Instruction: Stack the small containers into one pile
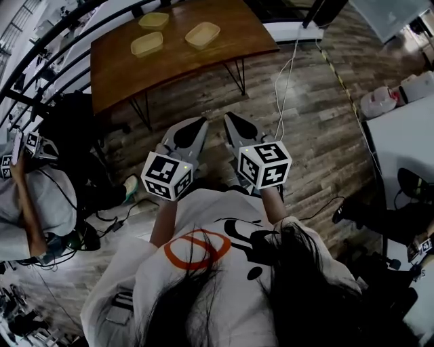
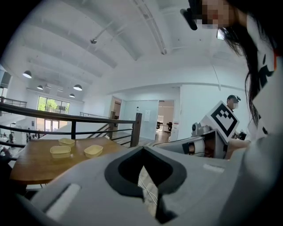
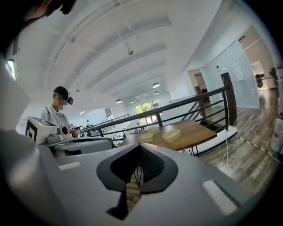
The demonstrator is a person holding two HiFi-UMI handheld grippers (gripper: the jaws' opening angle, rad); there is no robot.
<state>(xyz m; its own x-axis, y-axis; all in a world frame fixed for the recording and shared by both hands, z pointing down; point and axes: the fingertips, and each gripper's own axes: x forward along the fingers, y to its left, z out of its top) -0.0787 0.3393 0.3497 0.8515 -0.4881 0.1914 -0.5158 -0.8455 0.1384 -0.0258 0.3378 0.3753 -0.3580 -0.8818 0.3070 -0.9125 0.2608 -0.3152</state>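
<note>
Yellow plastic containers (image 1: 203, 34), three of them, sit apart on the wooden desk (image 1: 176, 64), not yet stacked. The left tongs (image 1: 201, 123) and right tongs (image 1: 229, 118) are both clenched on nothing and held by the person's chest, probably idle before a reach. The containers lie well ahead of both.

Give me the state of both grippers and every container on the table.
left gripper: shut, empty.
right gripper: shut, empty.
far container: upright, empty, unstacked.
left container: upright, empty, unstacked.
right container: upright, empty, unstacked.
</note>
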